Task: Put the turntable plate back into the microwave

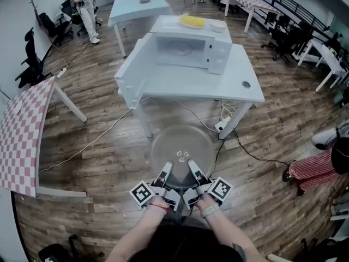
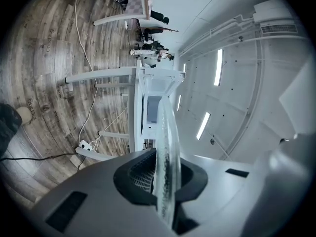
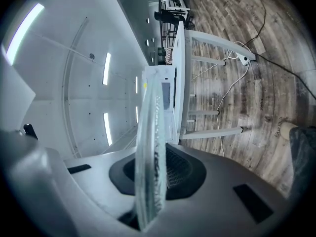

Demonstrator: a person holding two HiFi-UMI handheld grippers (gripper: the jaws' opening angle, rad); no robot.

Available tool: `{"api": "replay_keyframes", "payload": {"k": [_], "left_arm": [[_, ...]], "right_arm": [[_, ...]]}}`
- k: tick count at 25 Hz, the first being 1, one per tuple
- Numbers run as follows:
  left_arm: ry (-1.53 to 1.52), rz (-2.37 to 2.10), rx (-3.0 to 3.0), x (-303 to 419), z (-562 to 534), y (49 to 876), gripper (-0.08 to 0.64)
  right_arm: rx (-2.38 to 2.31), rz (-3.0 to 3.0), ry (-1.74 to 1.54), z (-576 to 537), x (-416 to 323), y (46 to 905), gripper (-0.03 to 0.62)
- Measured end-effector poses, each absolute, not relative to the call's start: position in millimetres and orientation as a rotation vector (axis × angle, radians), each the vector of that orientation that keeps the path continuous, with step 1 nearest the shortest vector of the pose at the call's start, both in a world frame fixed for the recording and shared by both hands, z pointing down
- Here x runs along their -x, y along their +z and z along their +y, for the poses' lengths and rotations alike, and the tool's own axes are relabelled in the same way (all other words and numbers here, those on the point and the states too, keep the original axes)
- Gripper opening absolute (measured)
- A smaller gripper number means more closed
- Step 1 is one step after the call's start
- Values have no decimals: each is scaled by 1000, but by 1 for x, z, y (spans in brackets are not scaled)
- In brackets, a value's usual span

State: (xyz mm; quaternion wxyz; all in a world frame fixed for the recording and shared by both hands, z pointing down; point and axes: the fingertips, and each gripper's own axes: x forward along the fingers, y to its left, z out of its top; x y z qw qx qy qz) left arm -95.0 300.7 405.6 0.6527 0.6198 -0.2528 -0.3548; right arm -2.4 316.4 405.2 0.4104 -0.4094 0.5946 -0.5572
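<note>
A round clear glass turntable plate [image 1: 181, 149] hangs level above the wooden floor, in front of the white table. My left gripper [image 1: 166, 170] and right gripper [image 1: 194, 169] are both shut on its near rim, side by side. In each gripper view the plate shows edge-on between the jaws: plate [image 2: 165, 157] on the left, plate [image 3: 149, 152] on the right. The white microwave [image 1: 188, 48] stands on the table [image 1: 240, 86] with its door [image 1: 132, 72] swung open to the left. Its cavity shows open.
A power strip [image 1: 221, 125] and cables lie on the floor under the table. A checked-cloth table [image 1: 22, 138] stands at left. A yellow item [image 1: 192, 21] and a bowl [image 1: 217, 25] sit behind the microwave. People stand far back.
</note>
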Motion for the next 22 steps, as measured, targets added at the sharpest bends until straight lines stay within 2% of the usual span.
{"api": "replay_keyframes", "payload": {"k": [22], "left_arm": [[-755, -560, -1381, 58, 144, 417, 32]], "right_arm": [[1068, 1438, -1413, 164, -33, 420, 57]]}}
